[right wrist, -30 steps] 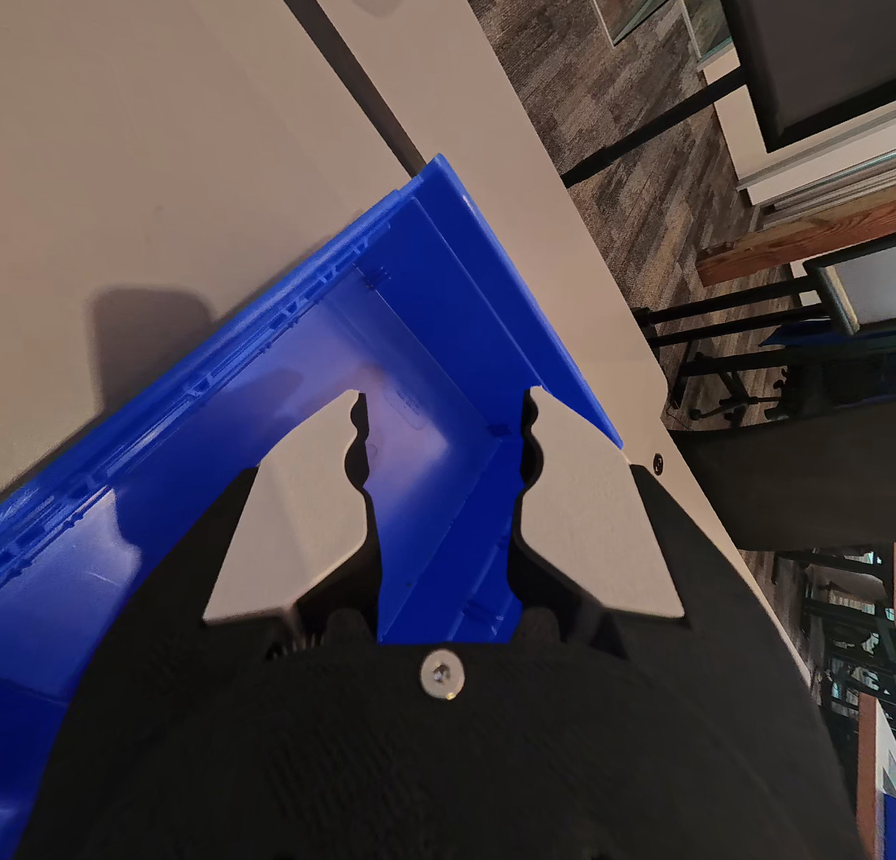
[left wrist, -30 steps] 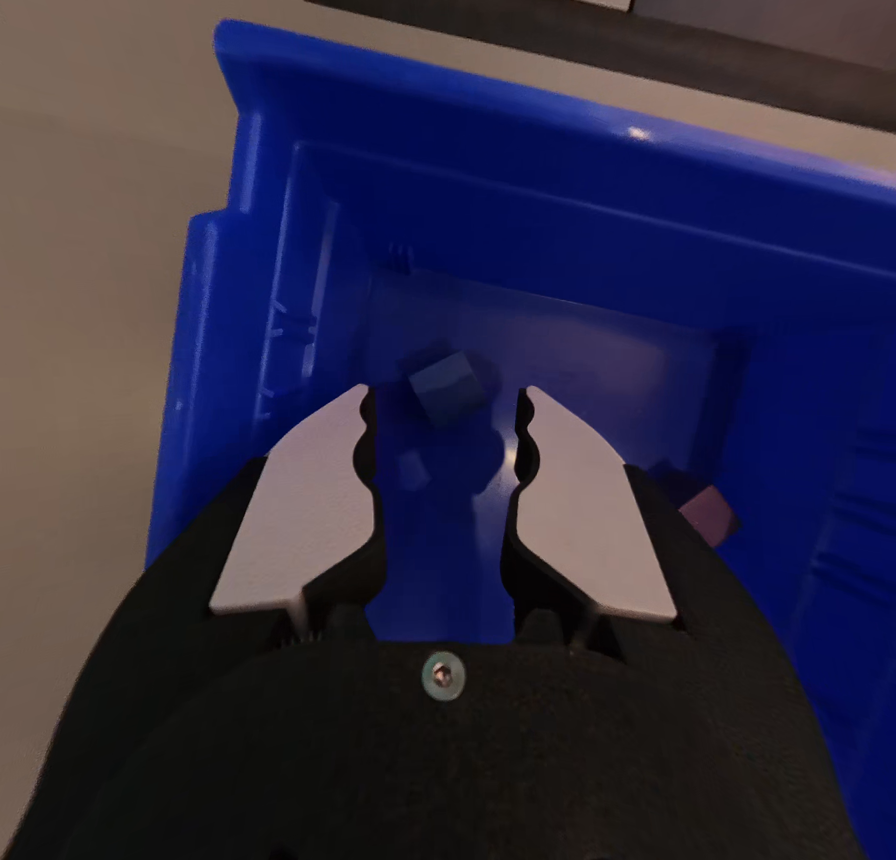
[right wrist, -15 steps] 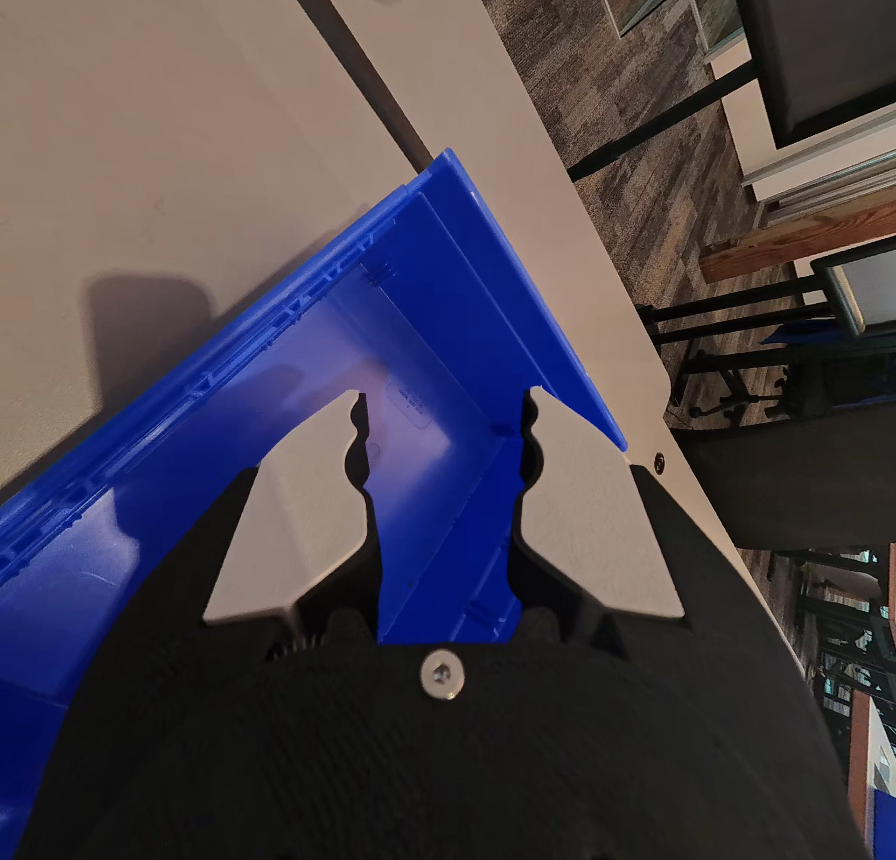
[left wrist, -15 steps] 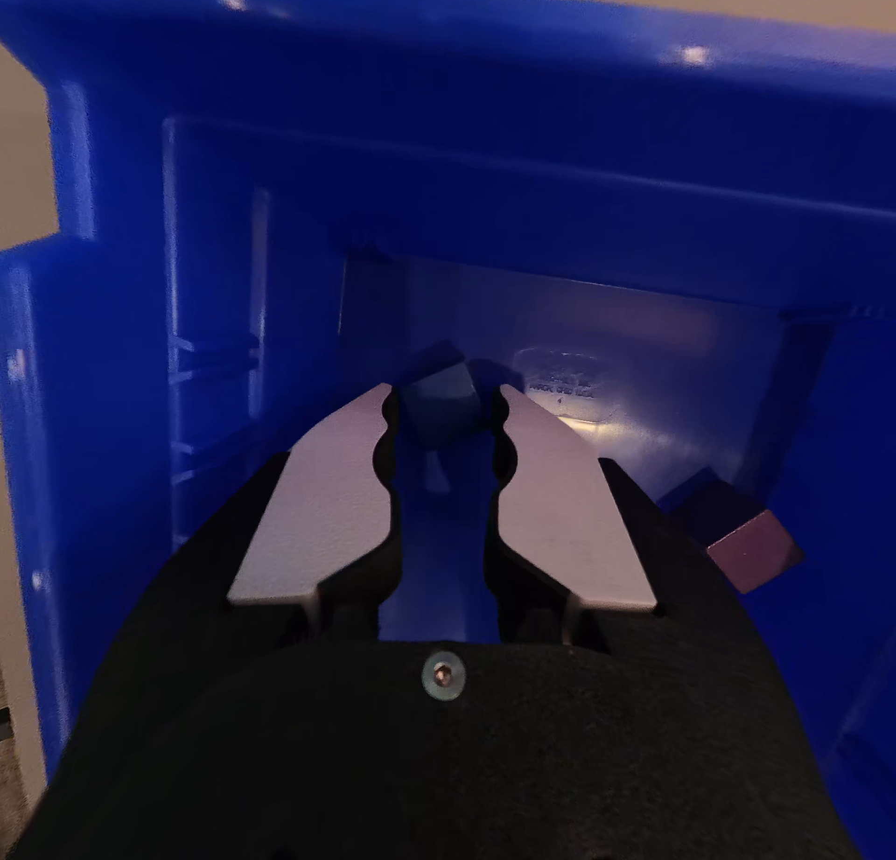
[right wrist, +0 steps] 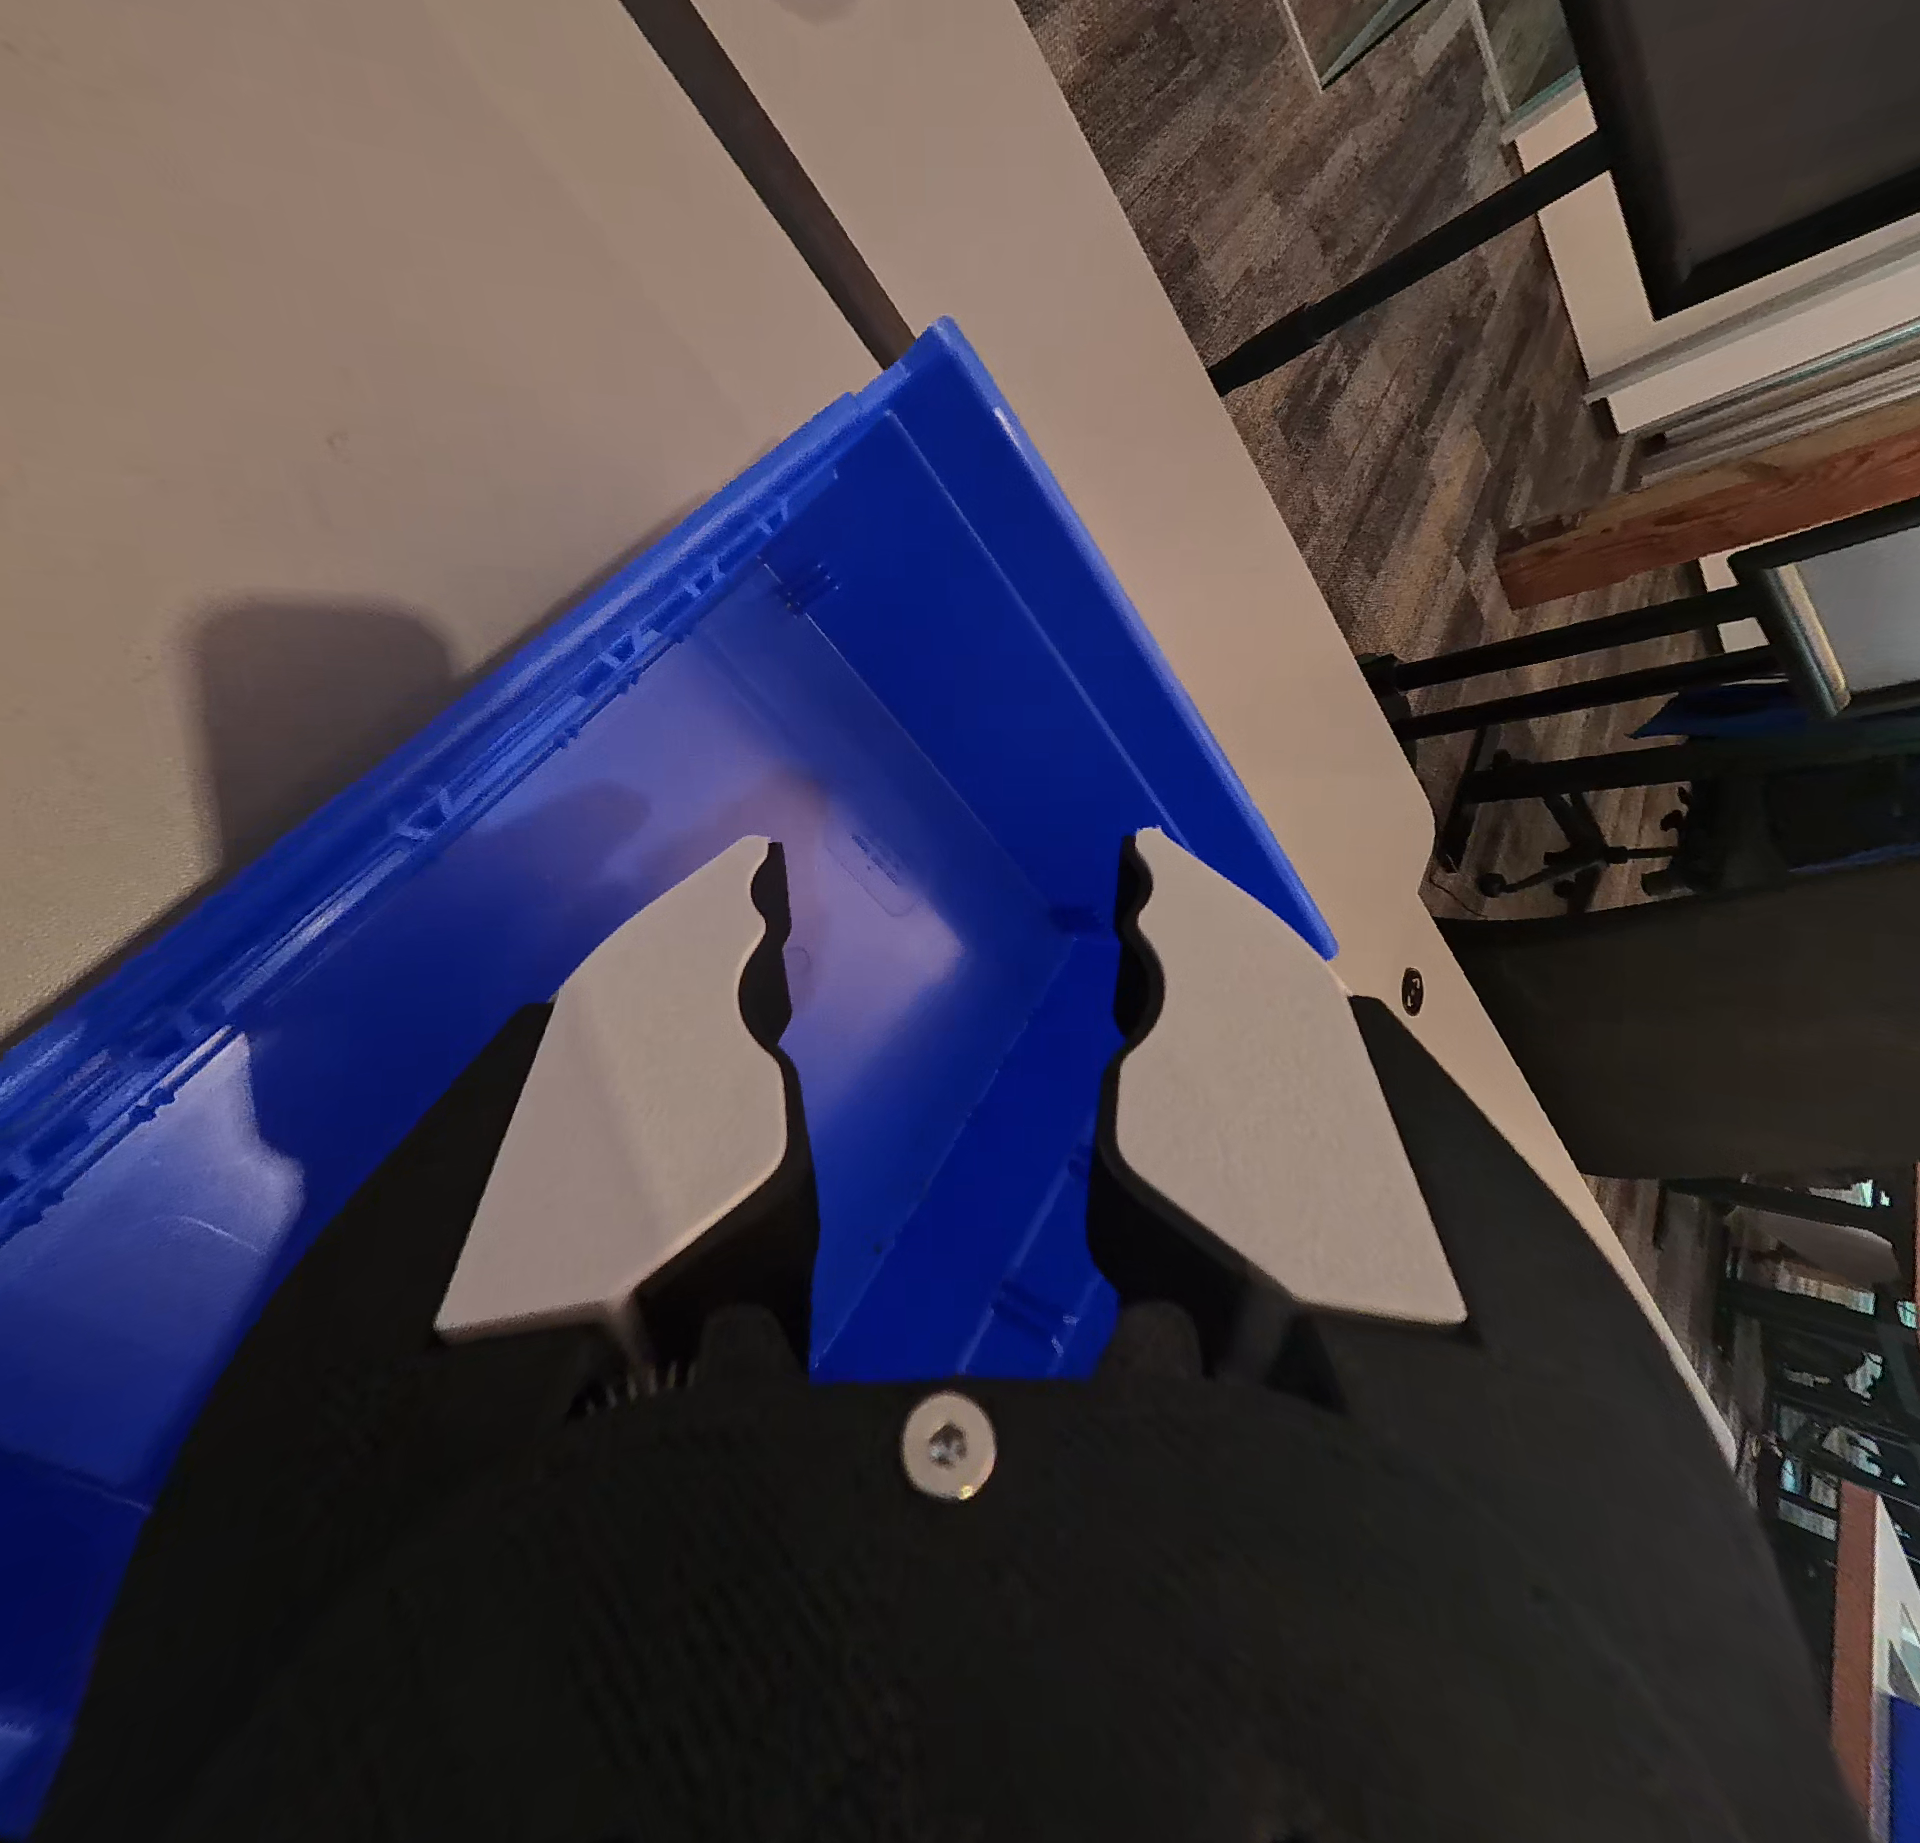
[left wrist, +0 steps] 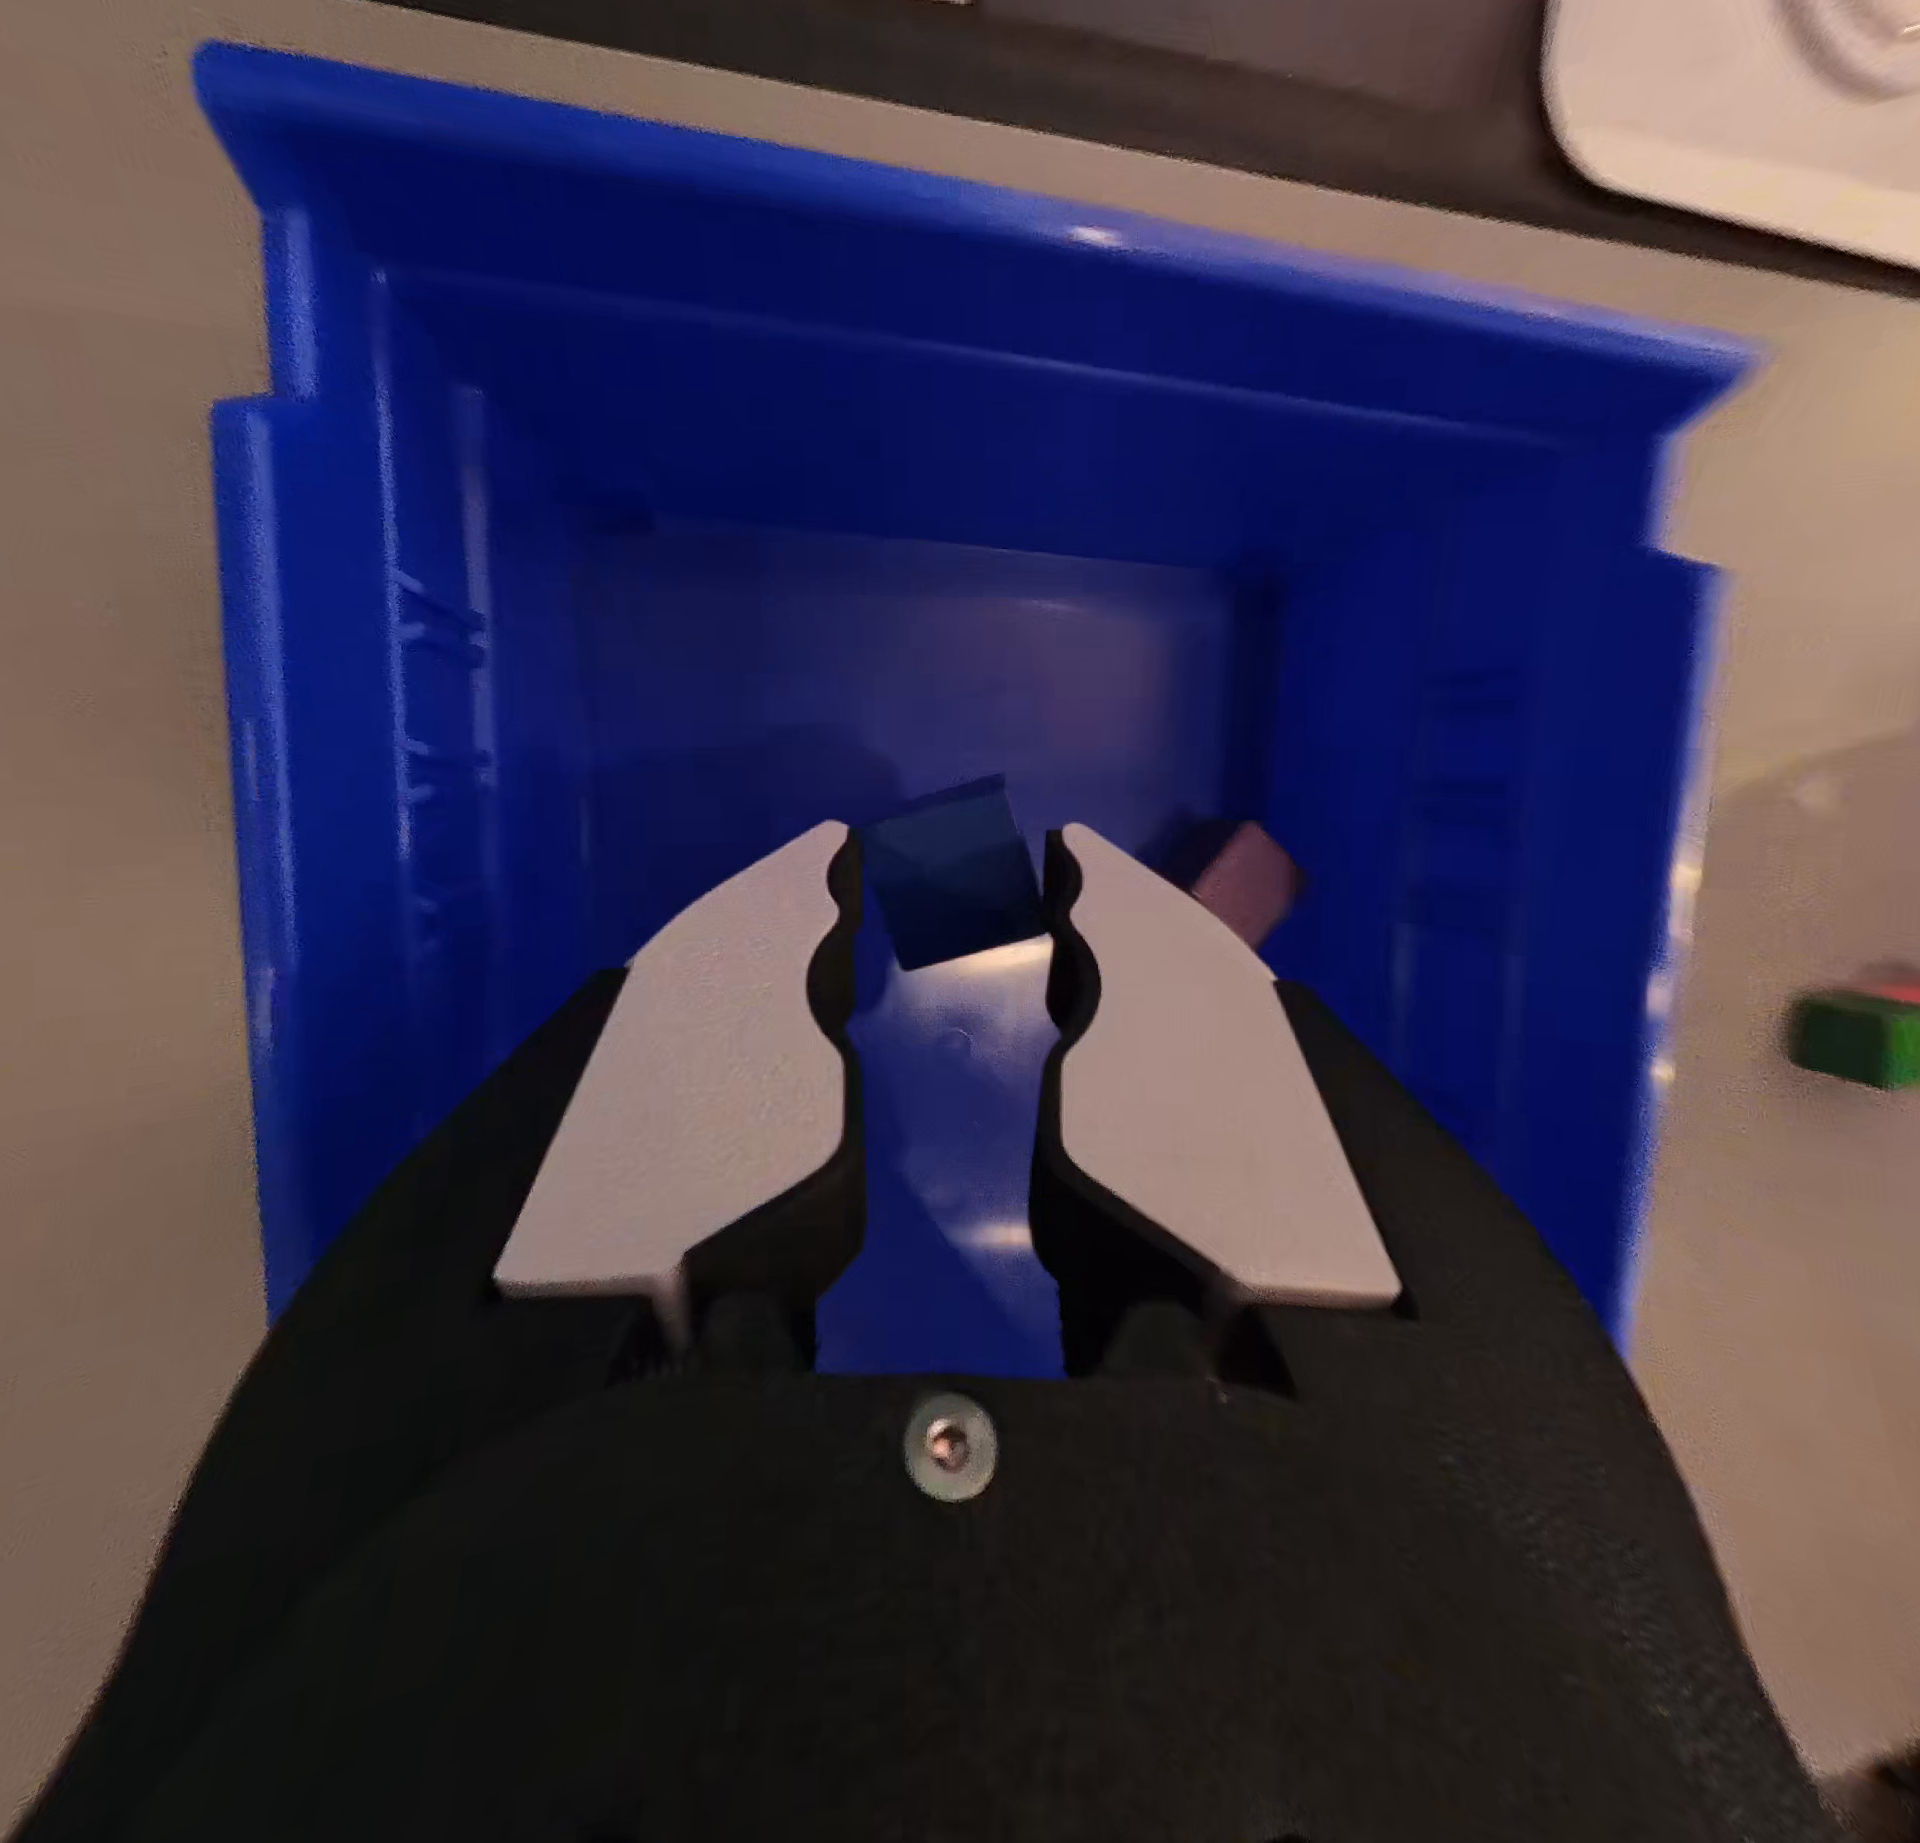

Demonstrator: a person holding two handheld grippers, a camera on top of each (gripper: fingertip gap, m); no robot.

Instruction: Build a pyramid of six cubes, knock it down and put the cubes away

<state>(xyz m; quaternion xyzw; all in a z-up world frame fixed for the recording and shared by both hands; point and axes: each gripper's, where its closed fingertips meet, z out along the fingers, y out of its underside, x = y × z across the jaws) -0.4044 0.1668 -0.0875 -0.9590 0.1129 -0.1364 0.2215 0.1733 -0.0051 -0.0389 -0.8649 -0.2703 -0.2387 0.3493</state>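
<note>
Blue cube (left wrist: 951,879) pinched in left claw (left wrist: 948,843) above bin (left wrist: 727,370); right claw (right wrist: 951,848) gapes empty.

Both tools look alike. The left gripper (left wrist: 945,843) and the right gripper (right wrist: 951,848) each have a broad, matte black body with a finely grained surface that widens toward the camera. Each carries 2 pale grey, flat-faced fingers (left wrist: 717,1055) tapering to points, with wavy, scalloped black inner edges. 1 silver hex-socket screw (right wrist: 948,1448) sits centred below each finger pair.
</note>
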